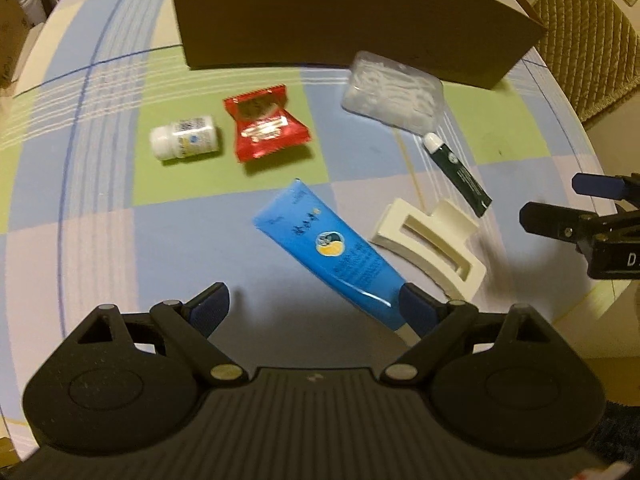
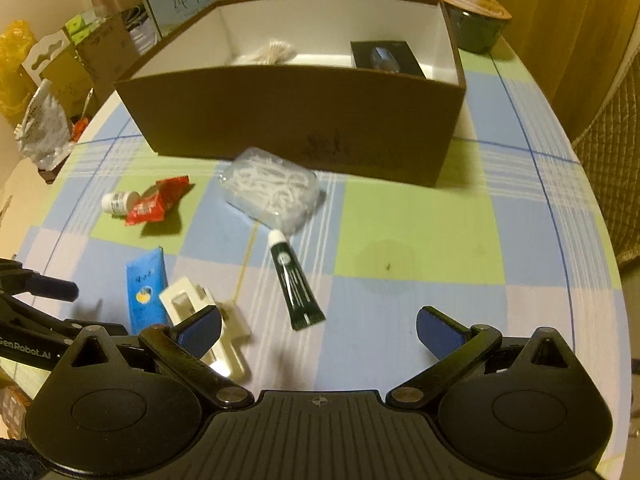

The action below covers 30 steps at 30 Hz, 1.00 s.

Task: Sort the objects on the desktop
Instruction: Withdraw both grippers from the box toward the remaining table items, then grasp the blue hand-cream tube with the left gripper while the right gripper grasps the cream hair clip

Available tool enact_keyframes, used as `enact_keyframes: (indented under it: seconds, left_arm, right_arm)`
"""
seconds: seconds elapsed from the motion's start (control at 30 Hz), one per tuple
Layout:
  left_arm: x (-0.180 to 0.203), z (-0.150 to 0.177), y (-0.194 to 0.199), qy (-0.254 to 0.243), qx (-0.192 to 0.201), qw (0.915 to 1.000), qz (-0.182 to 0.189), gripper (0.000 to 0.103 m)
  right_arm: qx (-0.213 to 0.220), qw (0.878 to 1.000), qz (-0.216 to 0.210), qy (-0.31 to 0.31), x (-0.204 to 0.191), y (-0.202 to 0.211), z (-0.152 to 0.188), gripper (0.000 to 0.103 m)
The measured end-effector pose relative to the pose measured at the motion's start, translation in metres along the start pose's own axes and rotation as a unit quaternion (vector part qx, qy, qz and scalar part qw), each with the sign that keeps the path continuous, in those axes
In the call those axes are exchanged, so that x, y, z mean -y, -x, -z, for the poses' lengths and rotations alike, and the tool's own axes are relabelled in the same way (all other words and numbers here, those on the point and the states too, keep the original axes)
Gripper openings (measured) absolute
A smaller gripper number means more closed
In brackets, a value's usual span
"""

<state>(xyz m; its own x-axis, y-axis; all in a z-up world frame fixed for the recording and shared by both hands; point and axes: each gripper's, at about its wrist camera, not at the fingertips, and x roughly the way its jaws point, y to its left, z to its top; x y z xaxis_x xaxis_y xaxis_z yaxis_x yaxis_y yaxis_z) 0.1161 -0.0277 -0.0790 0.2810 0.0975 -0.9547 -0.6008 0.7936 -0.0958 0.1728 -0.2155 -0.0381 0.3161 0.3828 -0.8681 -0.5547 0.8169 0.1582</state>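
Blue tube (image 1: 332, 248) lies flat on the desk (image 1: 100, 200), crimped end toward 11 o'clock, cap end toward 5 o'clock in the left wrist view. My left claw (image 1: 316, 308) is spread wide and empty; the tube's cap end sits just inside my right finger pad, not centred in the gap.

Just beside the tube at 3 o'clock: cream hair clip (image 1: 430, 240); whether they touch I cannot tell. Beyond it the dark green tube (image 1: 458, 168), then the clear case of floss picks (image 1: 394, 94) near the brown box (image 2: 292, 120). Red snack packet (image 1: 266, 128) and white pill bottle (image 1: 186, 142) lie side by side at 11 o'clock.

My right claw (image 2: 318, 334) is also spread and empty, over bare desk with the hair clip under its left finger.

Judgement: step in hand is taking the blue tube with the left claw. Shift toward 3 o'clock to centre the tube, turn to pinch across its width, keep the right finger clear of the clip.

Room: open desk at 9 o'clock of the tube. Box already holds a black packet (image 2: 386, 58) and a pale bundle (image 2: 272, 52); the middle looks free. Desk edge curves close at 3 o'clock of the right claw.
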Motion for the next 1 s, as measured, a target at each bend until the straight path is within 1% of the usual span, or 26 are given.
enact_keyframes:
  seconds: [0.17, 0.3, 0.43, 0.57, 0.67, 0.8, 0.87, 0.93, 1.0]
  left_arm:
    - [0.010, -0.005, -0.015, 0.000, -0.010, 0.9999, 0.012, 0.089]
    - [0.016, -0.006, -0.026, 0.001, -0.012, 0.9999, 0.012, 0.088]
    - [0.016, -0.008, -0.028, 0.003, -0.002, 1.0000, 0.002, 0.082]
    - [0.004, -0.007, -0.023, 0.015, 0.009, 0.9998, 0.008, 0.074]
    - [-0.003, -0.004, -0.019, 0.003, 0.011, 0.9999, -0.004, 0.064]
    - [-0.019, 0.002, -0.014, 0.002, 0.010, 0.9997, -0.020, 0.063]
    - [-0.028, 0.005, -0.011, -0.001, 0.011, 0.9990, -0.044, 0.061]
    - [-0.032, 0.008, -0.010, -0.015, 0.015, 0.9974, -0.069, 0.053]
    - [-0.036, 0.011, -0.009, -0.025, 0.020, 0.9968, -0.073, 0.049]
  right_arm:
    - [-0.004, 1.000, 0.003, -0.008, 0.009, -0.001, 0.002, 0.101]
    - [-0.006, 1.000, 0.007, -0.013, 0.016, -0.002, 0.004, 0.101]
    - [-0.007, 1.000, 0.007, -0.014, 0.020, -0.003, 0.004, 0.101]
    - [-0.009, 1.000, 0.004, -0.010, 0.020, -0.005, 0.002, 0.101]
    - [-0.010, 1.000, 0.002, -0.006, 0.019, -0.007, 0.001, 0.101]
    - [-0.011, 1.000, -0.001, 0.000, 0.016, -0.010, -0.002, 0.101]
    - [-0.011, 1.000, -0.003, 0.002, 0.015, -0.011, -0.003, 0.101]
    - [-0.010, 1.000, -0.007, 0.005, 0.013, -0.011, -0.004, 0.101]
    - [-0.009, 1.000, -0.010, 0.008, 0.011, -0.012, -0.004, 0.101]
